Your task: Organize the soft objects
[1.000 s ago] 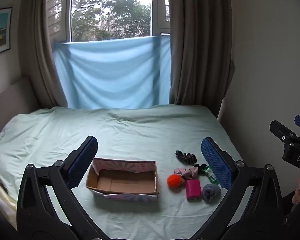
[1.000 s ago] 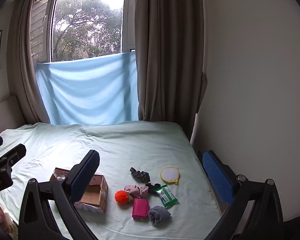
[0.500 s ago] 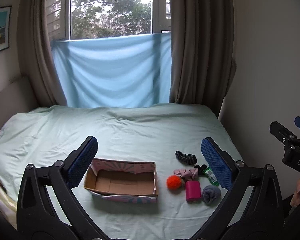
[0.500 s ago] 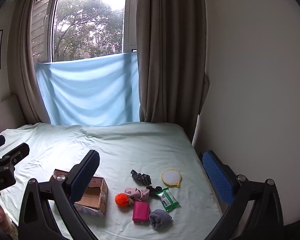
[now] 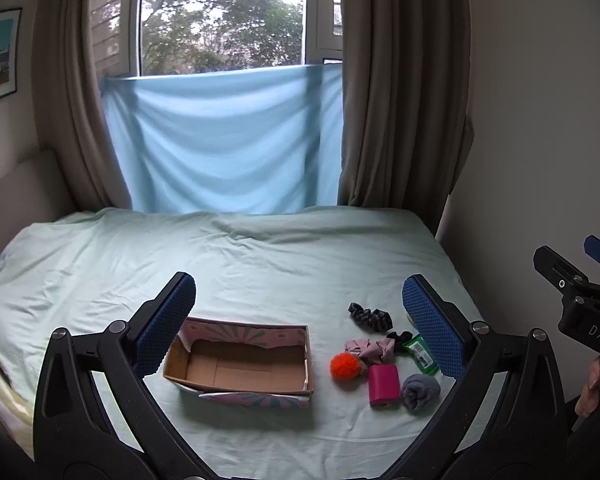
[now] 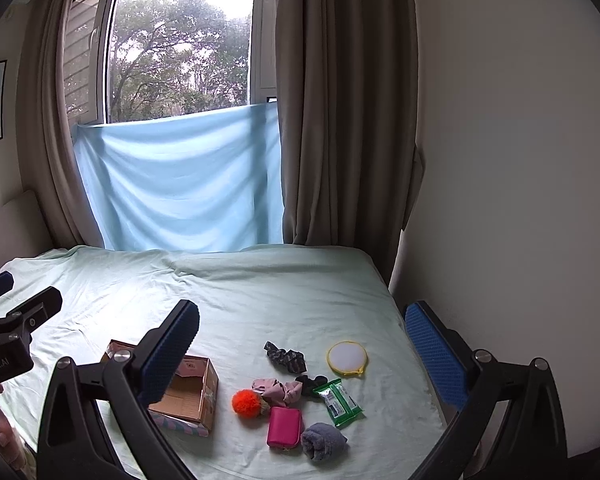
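Both claws wide, empty.
Your left claw (image 5: 299,320) and right claw (image 6: 300,344) hover over bed (image 5: 260,264); box (image 5: 240,364) beside pompom (image 5: 344,366).

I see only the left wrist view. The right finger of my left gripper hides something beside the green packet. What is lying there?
Observer: A round flat white disc with a yellow rim. It lies on the pale green bedsheet, on the far side of the green plastic packet.
Operator: Thank you. Is the right gripper holding anything? I see only its edge.
Observer: No. The right gripper is open, with nothing between its fingers.
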